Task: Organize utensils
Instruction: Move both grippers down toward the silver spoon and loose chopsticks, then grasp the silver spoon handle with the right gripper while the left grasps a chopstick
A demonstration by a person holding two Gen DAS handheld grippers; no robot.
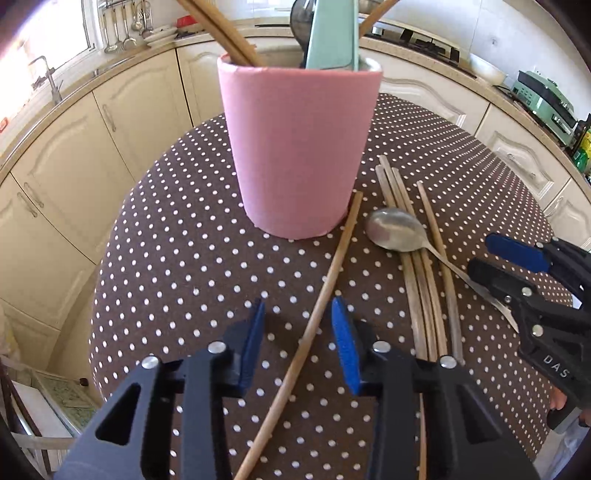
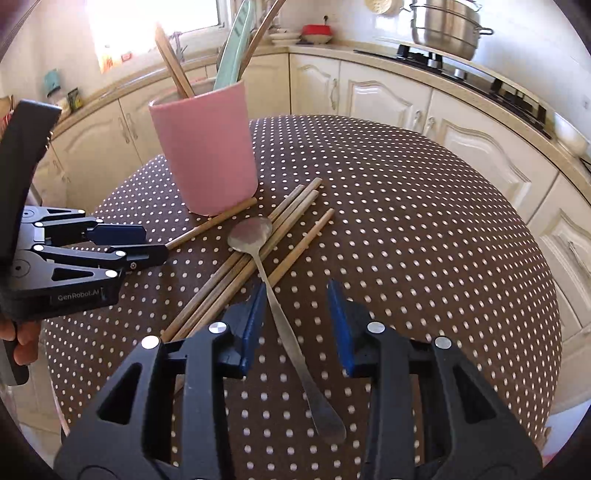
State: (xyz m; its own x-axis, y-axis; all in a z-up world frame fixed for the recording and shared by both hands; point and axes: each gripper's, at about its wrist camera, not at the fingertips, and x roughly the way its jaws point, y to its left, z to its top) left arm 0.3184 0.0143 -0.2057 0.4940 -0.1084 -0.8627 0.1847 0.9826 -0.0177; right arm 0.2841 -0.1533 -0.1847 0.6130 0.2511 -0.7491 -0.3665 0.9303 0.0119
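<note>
My left gripper (image 1: pixel 298 345) is spread over one chopstick (image 1: pixel 325 280); my right gripper (image 2: pixel 296 325) is spread over the spoon (image 2: pixel 258 236), which lies across more chopsticks (image 2: pixel 236 269). The cup (image 1: pixel 295 147) holds chopsticks and a green utensil (image 1: pixel 330 33).

A round tabletop (image 2: pixel 424 206) in brown polka-dot cloth carries a pink holder (image 2: pixel 207 147), a lone chopstick (image 1: pixel 325 291) touching its base, a chopstick bundle (image 2: pixel 255 243), and a metal spoon (image 2: pixel 273 291) lying across the bundle.

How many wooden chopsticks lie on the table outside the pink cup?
5: one chopstick alone beside the pink cup, three bundled under the spoon, one right of them.
</note>
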